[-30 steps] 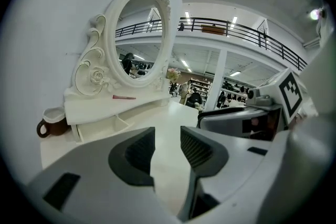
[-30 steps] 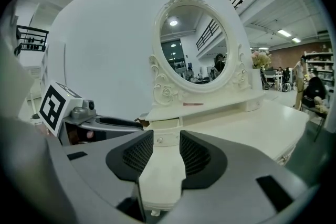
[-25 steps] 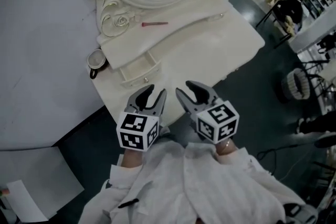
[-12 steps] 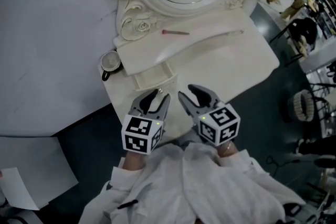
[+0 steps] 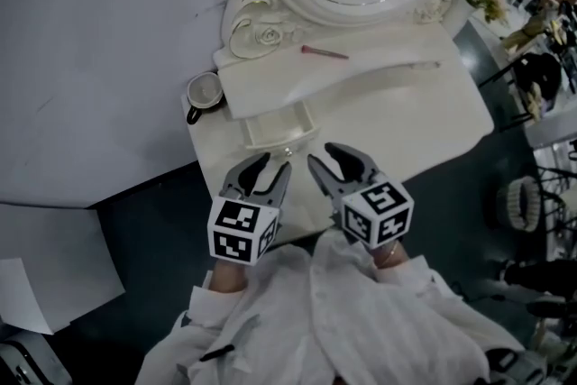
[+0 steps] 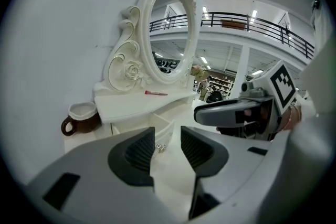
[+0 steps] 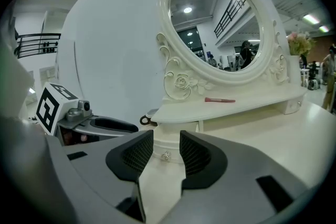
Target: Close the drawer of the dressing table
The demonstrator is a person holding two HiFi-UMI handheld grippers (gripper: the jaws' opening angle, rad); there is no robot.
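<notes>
Drawer (image 5: 278,126) stands pulled out from under the shelf (image 5: 297,84), with its front and knob (image 5: 287,151) facing the grippers and its slide axis running straight away from them; judged, a push along that line shuts it. Left gripper (image 5: 270,165) and right gripper (image 5: 326,154) sit just short of the drawer front, jaws apart and empty, and the right looks squarer to it. Mug (image 5: 204,91) is left of the drawer, off the path, with bare table (image 5: 406,117) to its right.

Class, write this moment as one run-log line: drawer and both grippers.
drawer: pulled out | left gripper: open, empty, facing drawer | right gripper: open, empty, facing drawer | closing: not yet done
</notes>
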